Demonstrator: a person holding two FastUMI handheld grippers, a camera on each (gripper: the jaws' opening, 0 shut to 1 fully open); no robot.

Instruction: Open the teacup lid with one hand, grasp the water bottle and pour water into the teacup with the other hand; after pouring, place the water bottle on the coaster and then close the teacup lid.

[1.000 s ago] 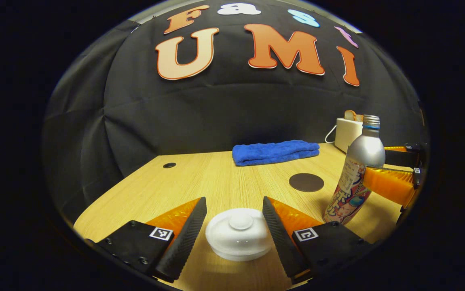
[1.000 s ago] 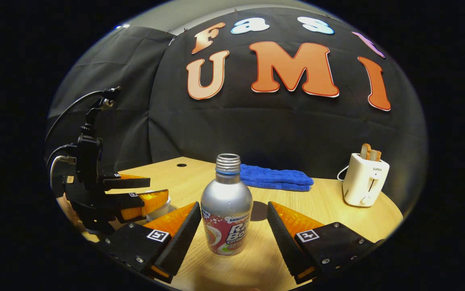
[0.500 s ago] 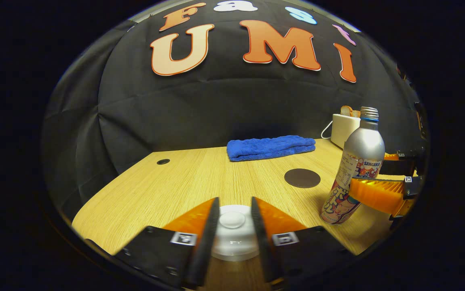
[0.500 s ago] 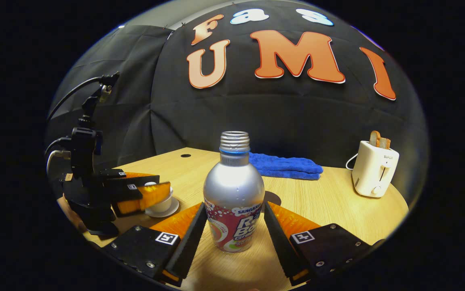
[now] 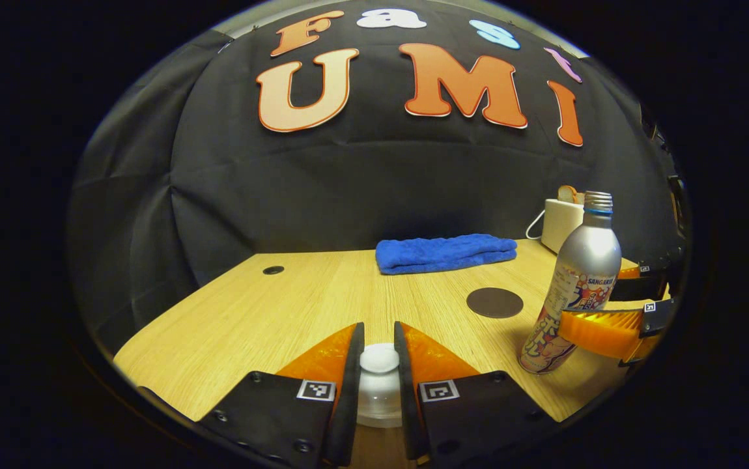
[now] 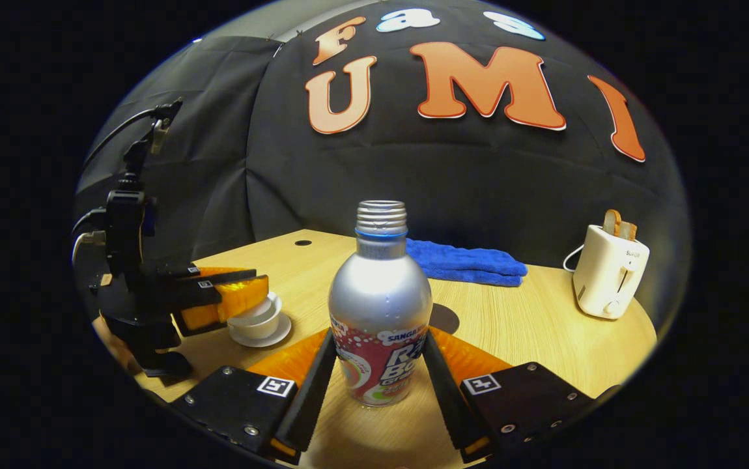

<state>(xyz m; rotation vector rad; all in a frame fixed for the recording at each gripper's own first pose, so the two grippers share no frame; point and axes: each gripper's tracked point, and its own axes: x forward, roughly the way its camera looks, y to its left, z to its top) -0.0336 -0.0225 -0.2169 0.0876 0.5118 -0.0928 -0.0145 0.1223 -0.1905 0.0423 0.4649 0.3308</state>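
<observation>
The left gripper (image 5: 379, 378) holds the knob of the teacup lid (image 5: 379, 384) between its narrow jaws; the right gripper (image 6: 380, 371) clamps the water bottle (image 6: 380, 306) between both fingers.

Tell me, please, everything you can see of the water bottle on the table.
The water bottle is a silver, metal-looking bottle with rounded shoulders, a blue ring under a threaded neck and no cap on it. A bright red and white printed label wraps its lower half. It stands upright on the wooden table, just in front of the dark round coaster, not on it. The right gripper clamps it at label height, one finger on each side; in the left gripper view the orange fingers cross its lower body.
</observation>
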